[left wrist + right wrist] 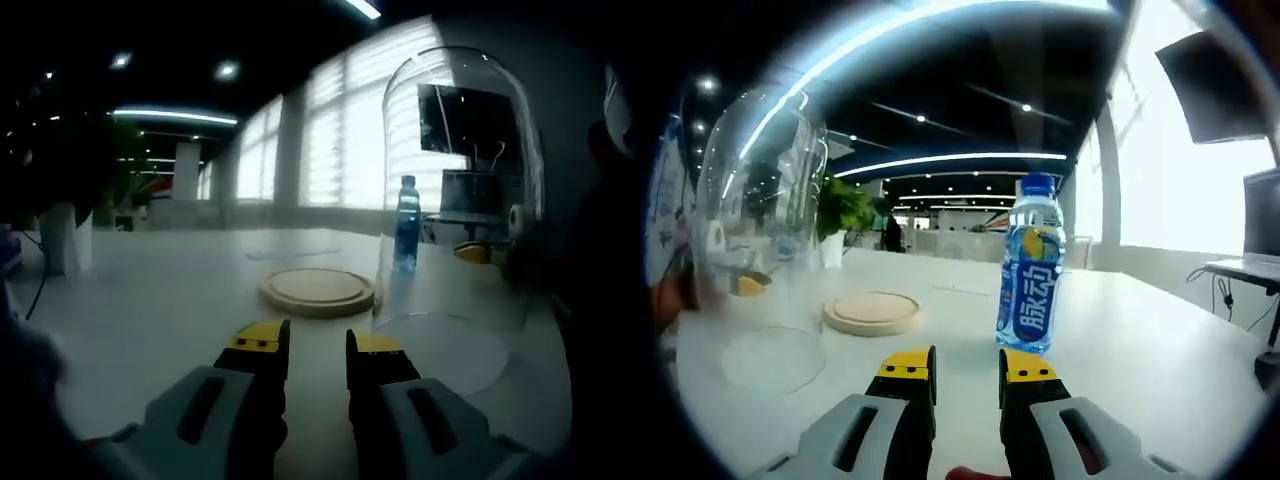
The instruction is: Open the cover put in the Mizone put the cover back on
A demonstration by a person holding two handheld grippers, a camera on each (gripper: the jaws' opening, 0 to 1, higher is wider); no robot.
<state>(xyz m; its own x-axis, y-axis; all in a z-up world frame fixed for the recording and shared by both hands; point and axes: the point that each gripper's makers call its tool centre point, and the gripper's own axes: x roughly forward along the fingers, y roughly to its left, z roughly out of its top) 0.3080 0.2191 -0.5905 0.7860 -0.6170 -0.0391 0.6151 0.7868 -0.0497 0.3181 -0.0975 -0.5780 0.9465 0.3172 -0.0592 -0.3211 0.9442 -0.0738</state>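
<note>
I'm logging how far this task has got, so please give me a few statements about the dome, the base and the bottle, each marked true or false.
1. The clear glass dome cover sits on the round wooden base. False: the dome stands on the white table beside the base, off it.
2. The blue-labelled Mizone bottle stands upright on the table. True.
3. The bottle already rests on the wooden base. False: the base is bare and the bottle stands apart from it.
4. The right gripper is clamped on the bottle. False: its jaws are apart with nothing between them, short of the bottle.
5. The left gripper holds nothing. True.
</note>
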